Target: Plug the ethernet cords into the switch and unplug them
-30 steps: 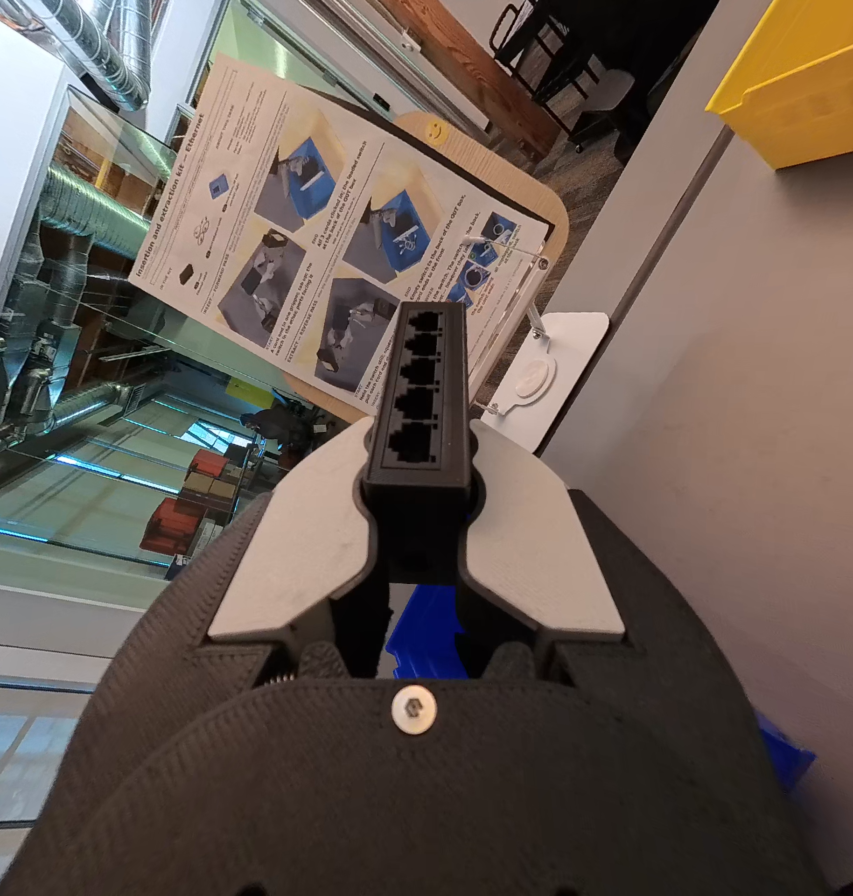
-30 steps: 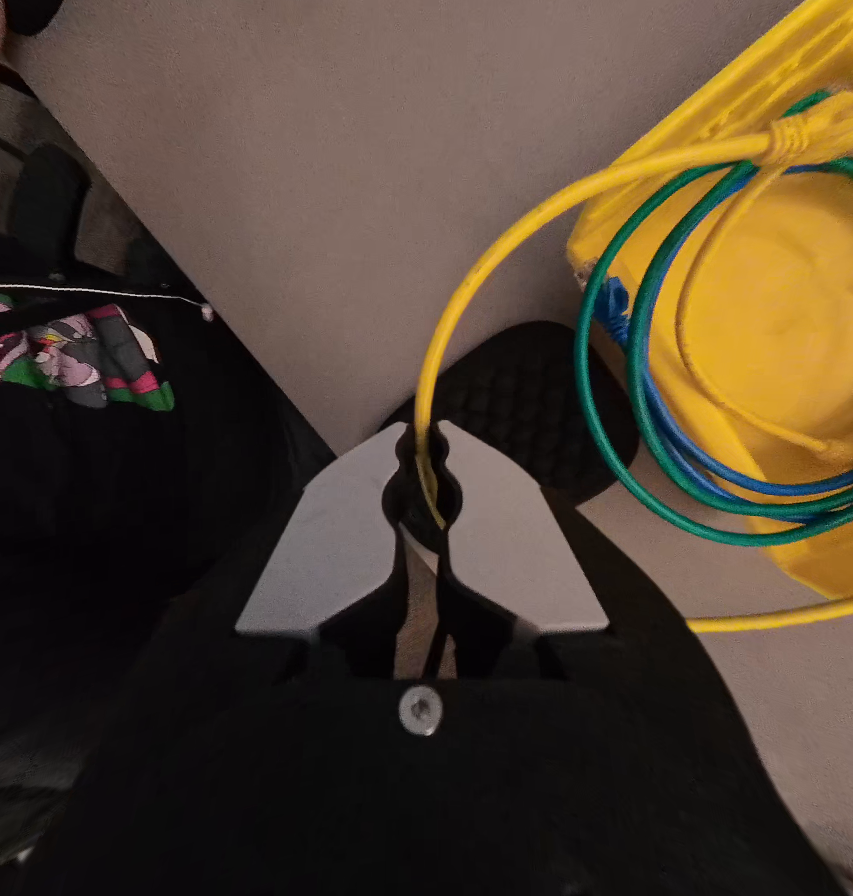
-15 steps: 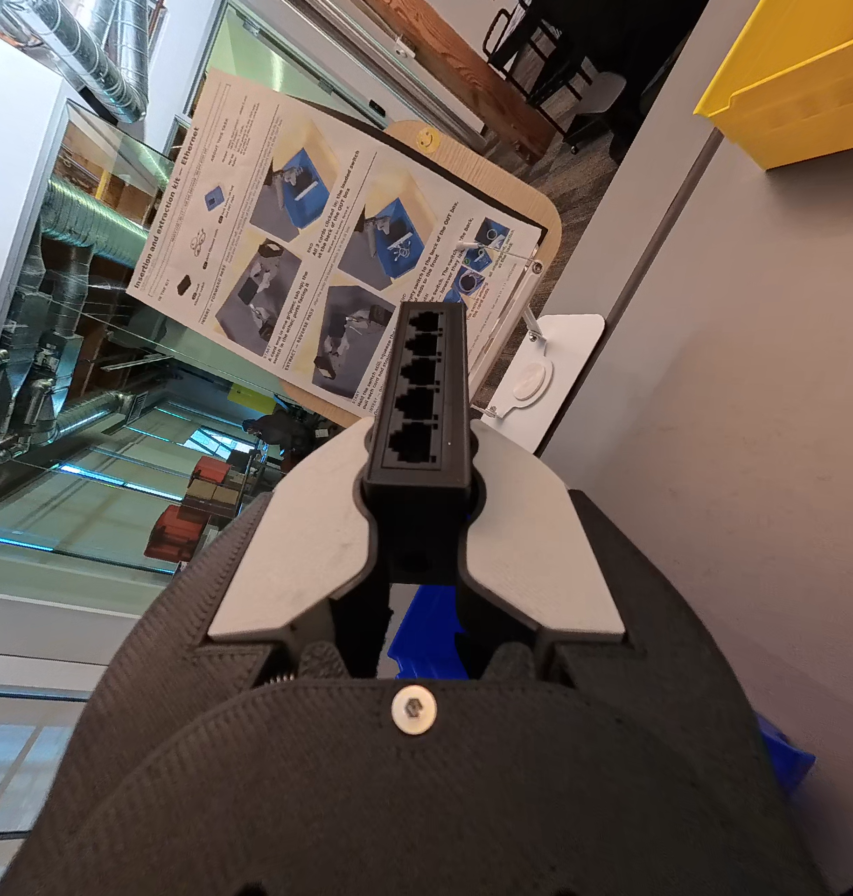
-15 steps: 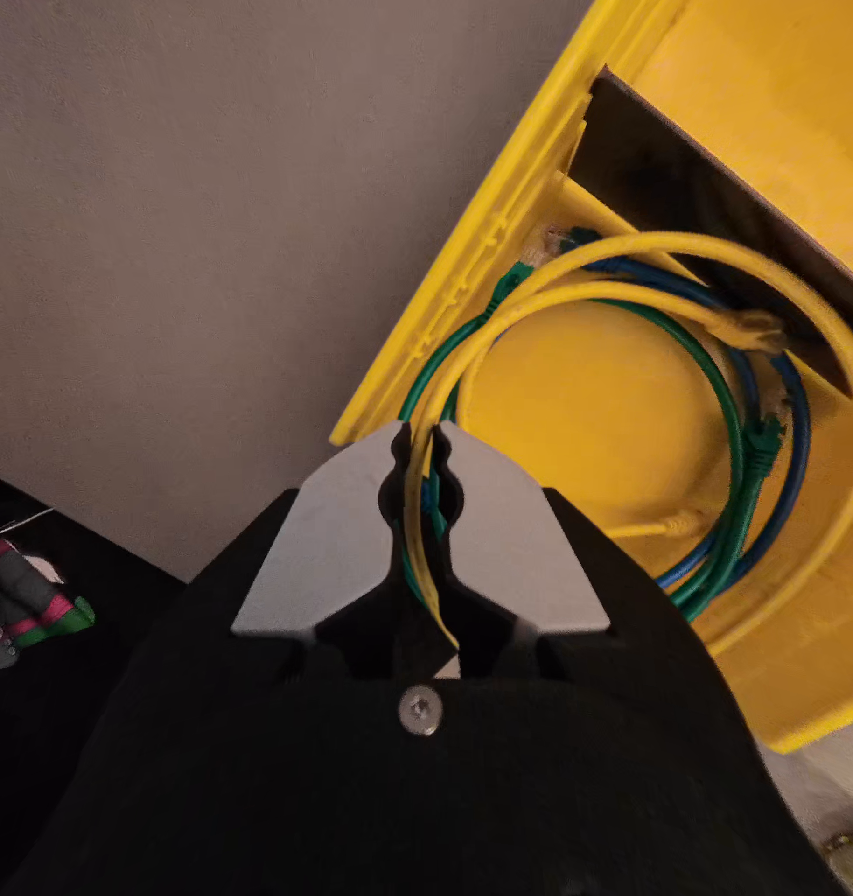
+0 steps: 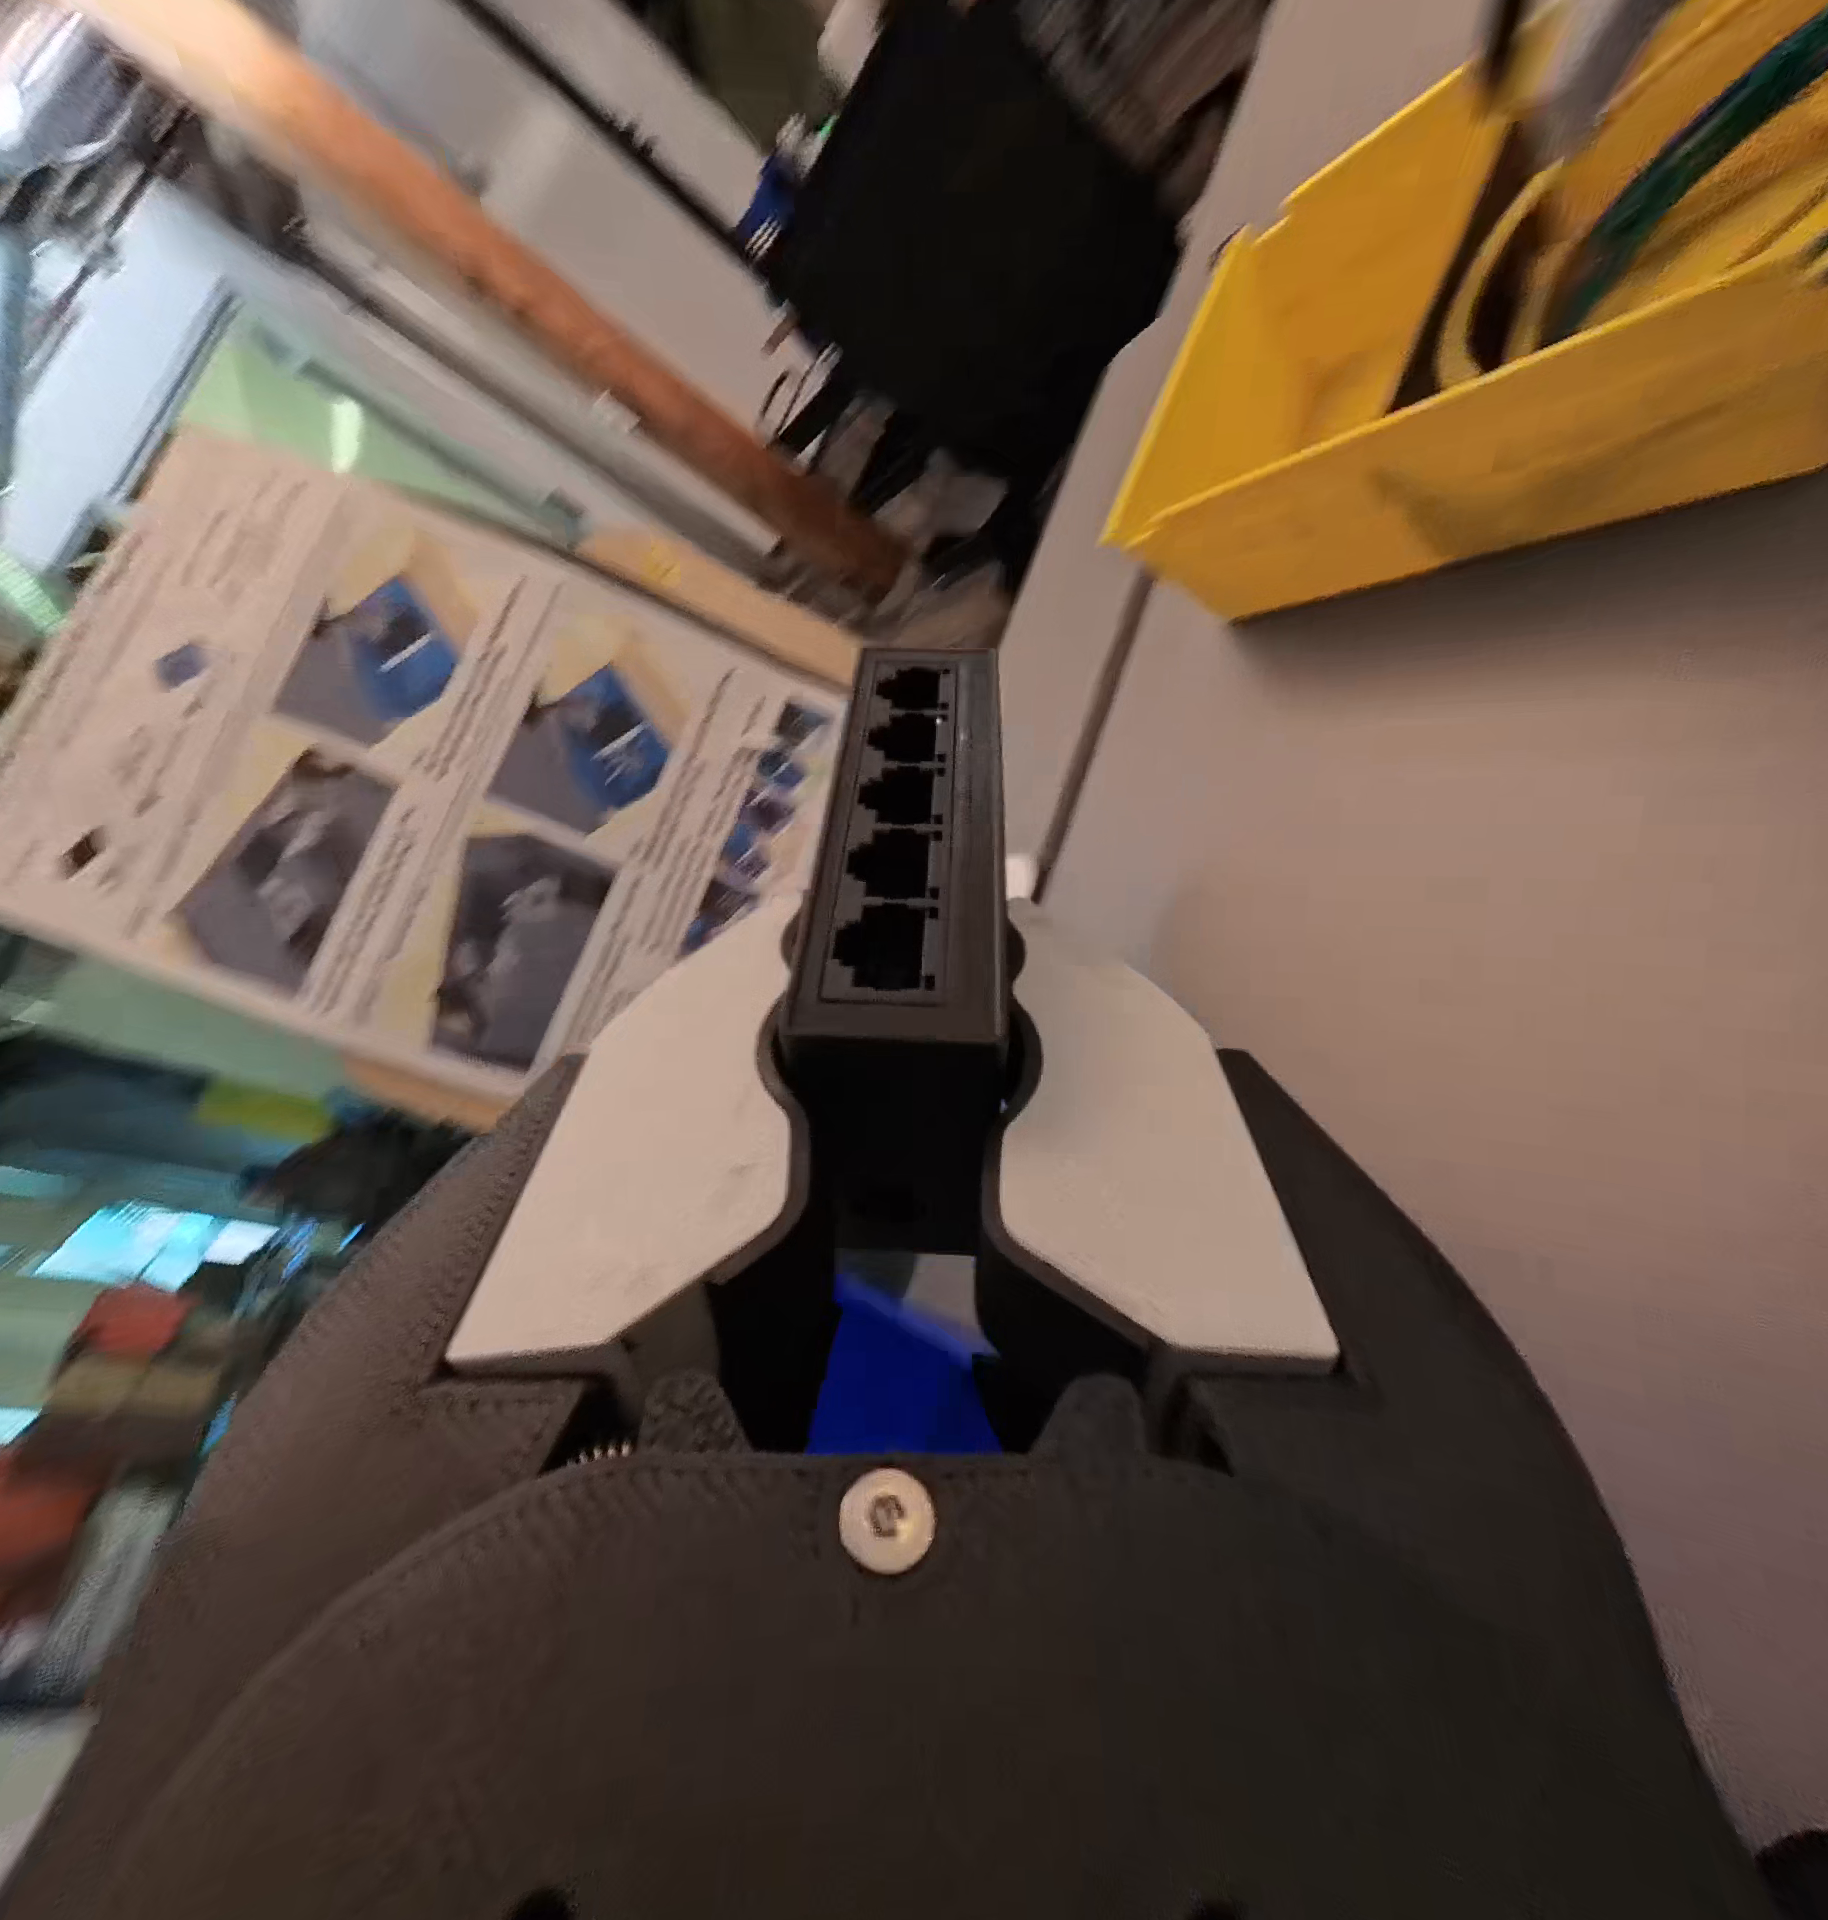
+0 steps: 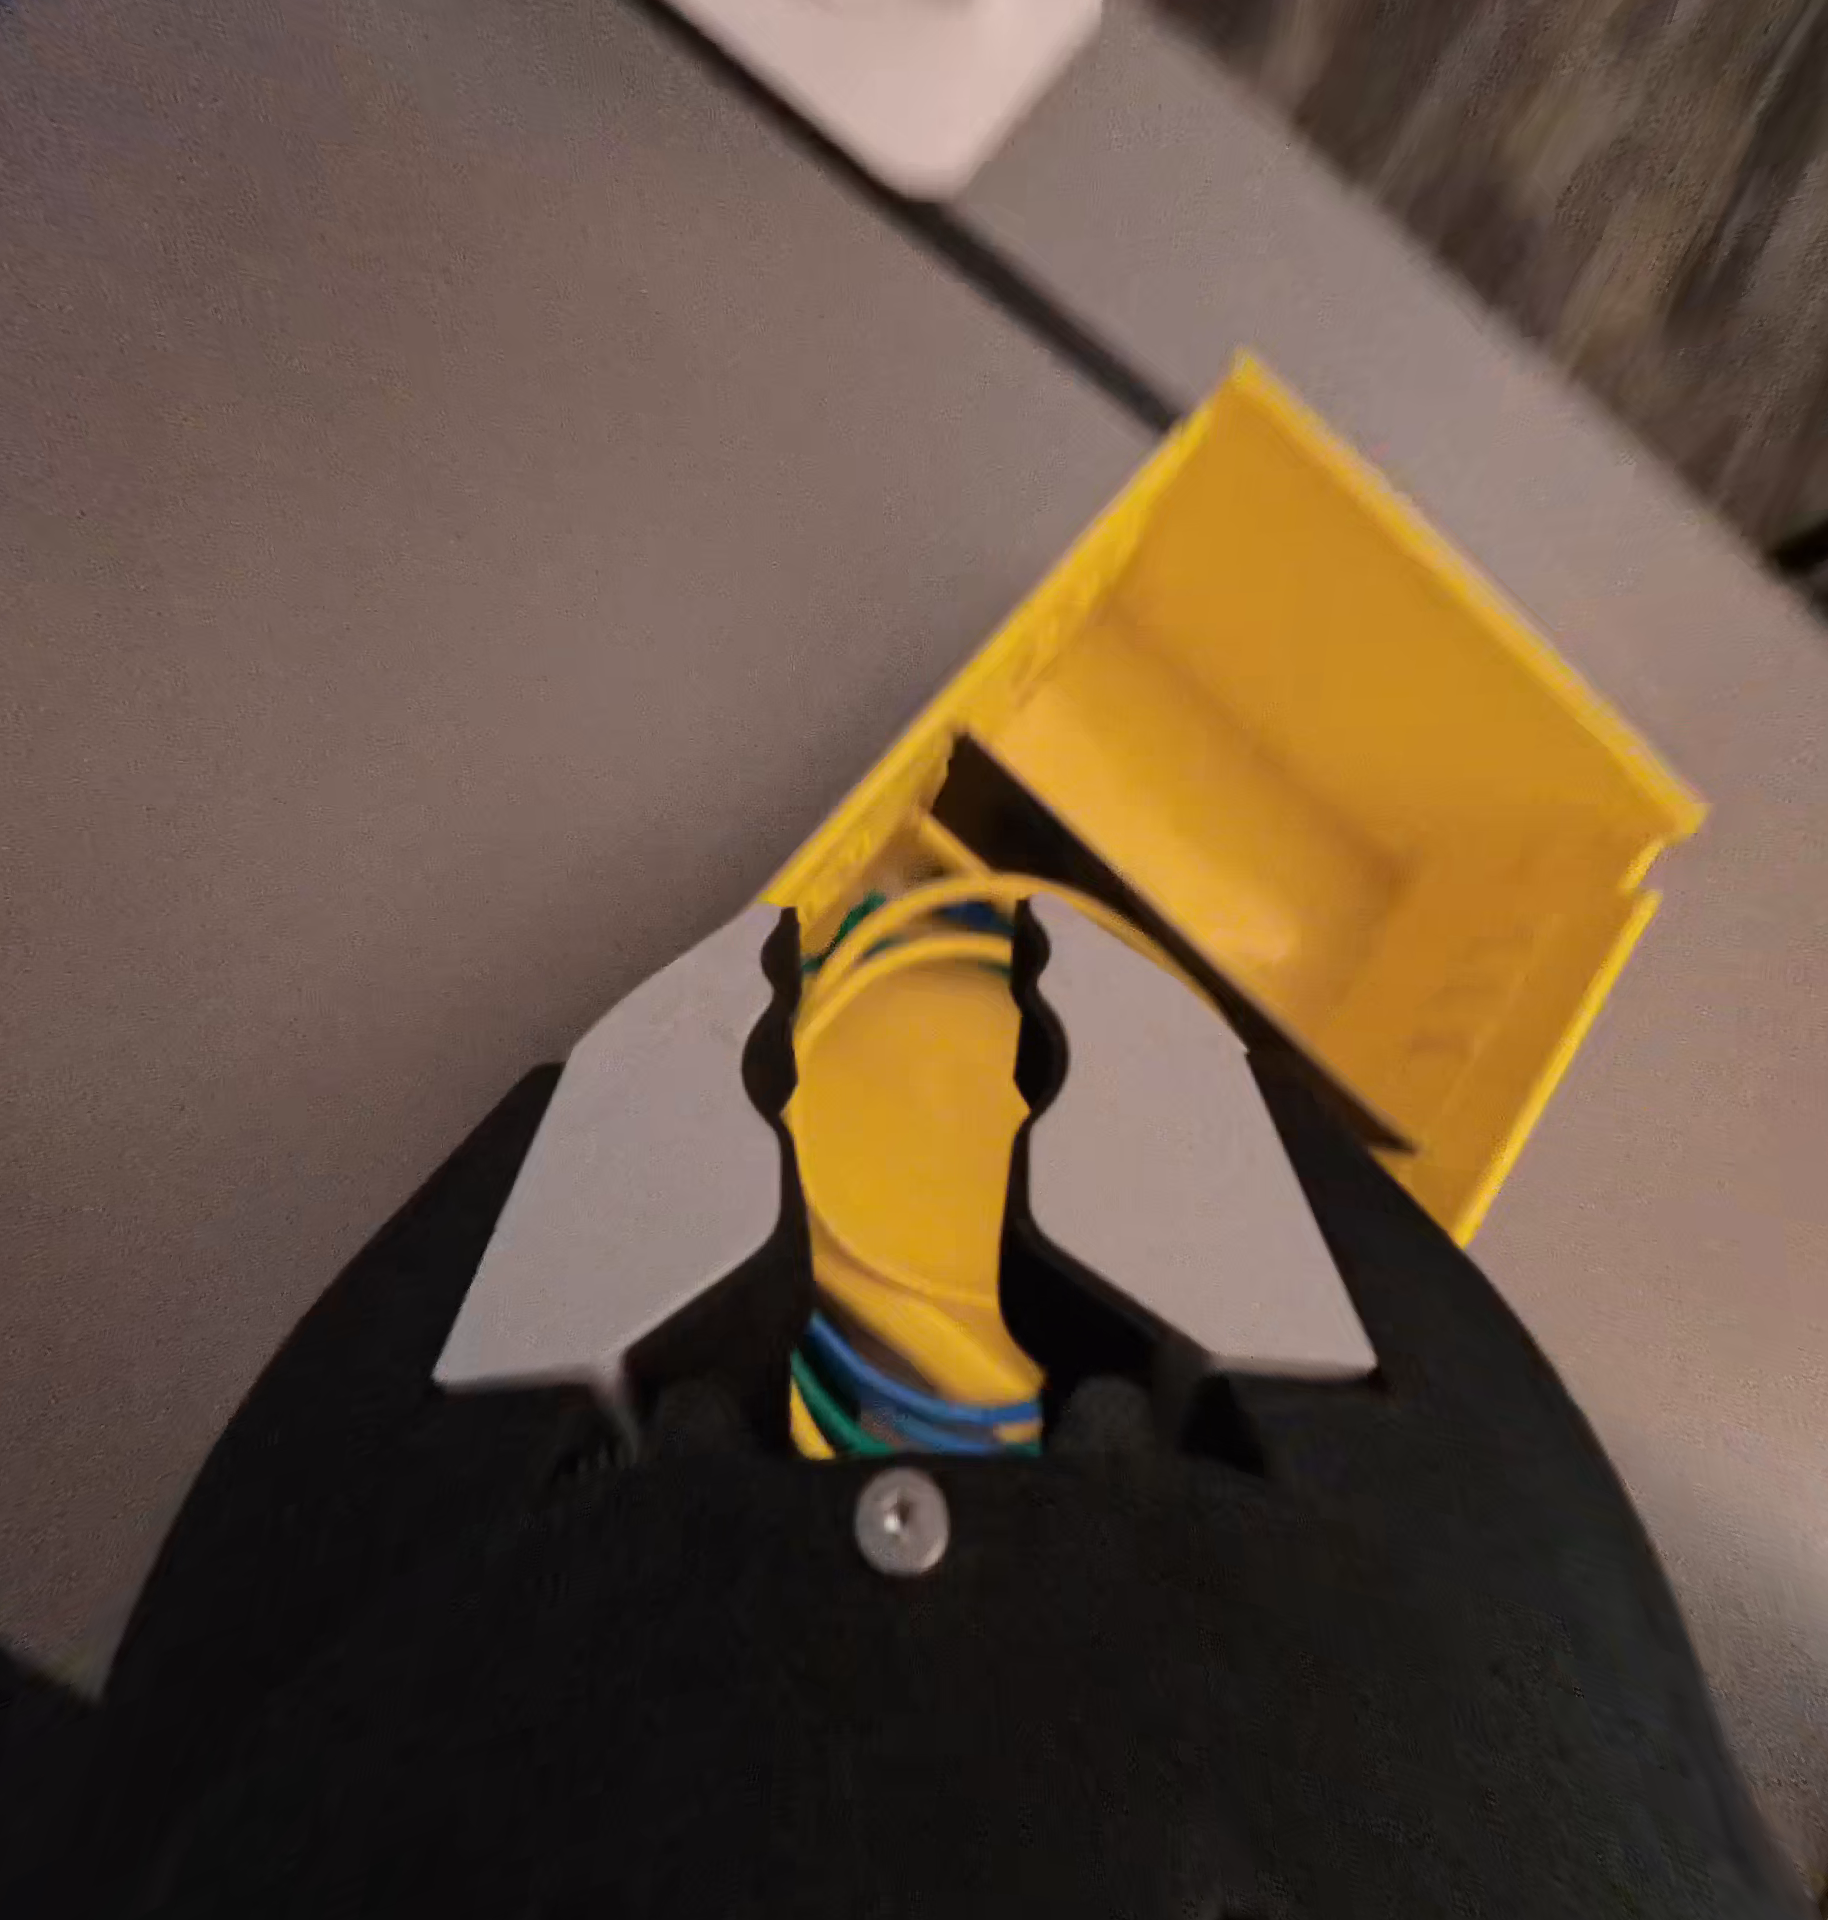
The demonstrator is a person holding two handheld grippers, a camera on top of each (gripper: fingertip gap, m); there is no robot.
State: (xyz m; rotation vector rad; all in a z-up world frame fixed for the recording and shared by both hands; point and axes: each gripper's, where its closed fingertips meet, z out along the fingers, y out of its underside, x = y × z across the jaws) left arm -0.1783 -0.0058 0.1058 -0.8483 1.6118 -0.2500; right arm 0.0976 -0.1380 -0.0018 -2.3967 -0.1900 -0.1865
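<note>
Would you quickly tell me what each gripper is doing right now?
Left gripper: shut on the black switch.
Right gripper: open, holding nothing, above the cords in the yellow bin.

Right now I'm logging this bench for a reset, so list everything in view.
Switch: one, black, five empty ports, clamped in left hand-held gripper.
Bin: one, yellow, on table, black divider inside.
Ethernet cords: yellow, green, blue, coiled in bin.
Instruction sheet: one, white, standing beyond the table.
Blue object: one, under left gripper, kind unclear.
Table: one, grey.
Left hand-held gripper: shut on switch.
Right hand-held gripper: open over bin.
</note>
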